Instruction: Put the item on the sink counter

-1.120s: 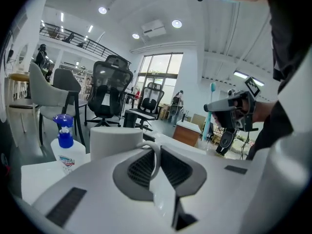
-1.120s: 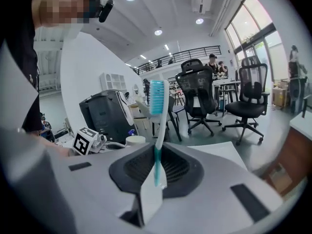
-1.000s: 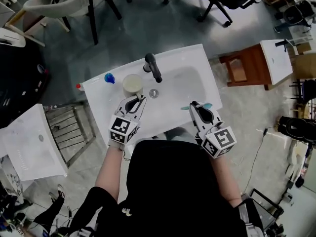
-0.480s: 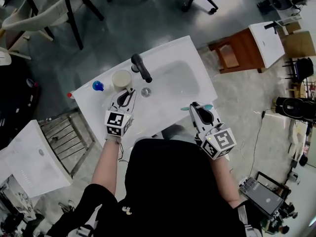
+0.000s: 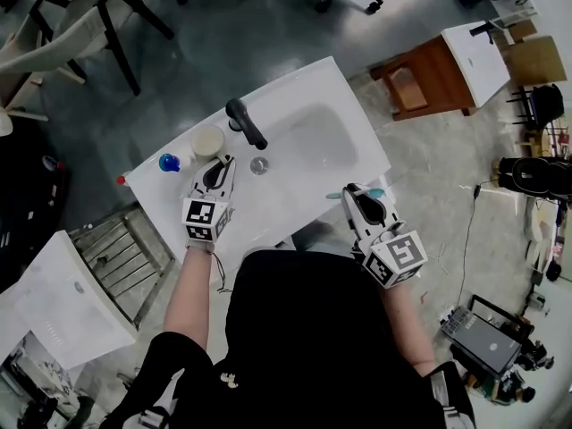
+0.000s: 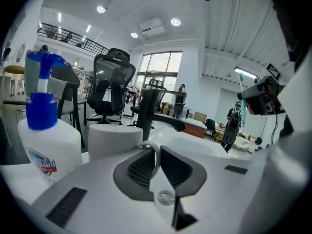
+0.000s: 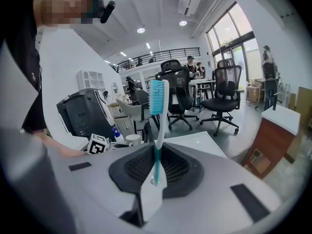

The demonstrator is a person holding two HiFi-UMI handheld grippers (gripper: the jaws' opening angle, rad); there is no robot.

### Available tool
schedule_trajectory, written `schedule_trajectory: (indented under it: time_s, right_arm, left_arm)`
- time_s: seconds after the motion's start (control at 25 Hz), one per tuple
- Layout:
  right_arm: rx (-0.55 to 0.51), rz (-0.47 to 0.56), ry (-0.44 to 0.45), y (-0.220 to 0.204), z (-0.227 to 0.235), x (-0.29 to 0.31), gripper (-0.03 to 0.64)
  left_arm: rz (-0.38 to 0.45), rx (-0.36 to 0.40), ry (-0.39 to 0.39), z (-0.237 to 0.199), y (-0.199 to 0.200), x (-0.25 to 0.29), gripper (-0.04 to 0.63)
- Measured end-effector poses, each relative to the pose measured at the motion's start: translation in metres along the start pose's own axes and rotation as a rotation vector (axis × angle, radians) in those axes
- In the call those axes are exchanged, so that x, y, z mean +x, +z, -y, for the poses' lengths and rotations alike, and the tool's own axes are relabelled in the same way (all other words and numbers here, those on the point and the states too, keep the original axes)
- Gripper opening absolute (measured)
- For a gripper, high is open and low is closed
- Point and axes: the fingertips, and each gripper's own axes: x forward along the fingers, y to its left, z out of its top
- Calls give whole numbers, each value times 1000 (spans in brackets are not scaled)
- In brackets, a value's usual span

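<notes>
1. Far left of the head view: a soap pump bottle with a blue top, at the left end of the white sink counter.
2. Just right of it there's a white cup, right beside the black faucet. It looks like it's on the counter.
3. The left gripper is right below the cup. In the left gripper view its jaws are pinched on the cup's thin white handle.
4. The drain is mid-frame, and the basin runs off to the right.
5. The right gripper is over the sink's lower right corner, clamped tight on a teal toothbrush. So it's up in the jaws, not on the counter. In the right gripper view it stands upright, bristles on top.
6. A wooden cabinet is at the upper right, on the floor.
</notes>
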Motion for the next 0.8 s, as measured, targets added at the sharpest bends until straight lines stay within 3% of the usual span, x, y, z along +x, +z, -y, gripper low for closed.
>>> schedule_trajectory:
  time_s: [0.36, 0.6, 0.8]
  right_arm:
    - [-4, 3, 9, 6, -2, 4, 54]
    - [-7, 1, 12, 8, -5, 5, 54]
    - [-8, 4, 13, 7, -6, 4, 54]
  left_arm:
    - [10, -8, 6, -5, 1, 18, 48]
    - [-43, 55, 56, -11, -14, 21, 49]
    - [-35, 101, 68, -8, -12, 21, 49]
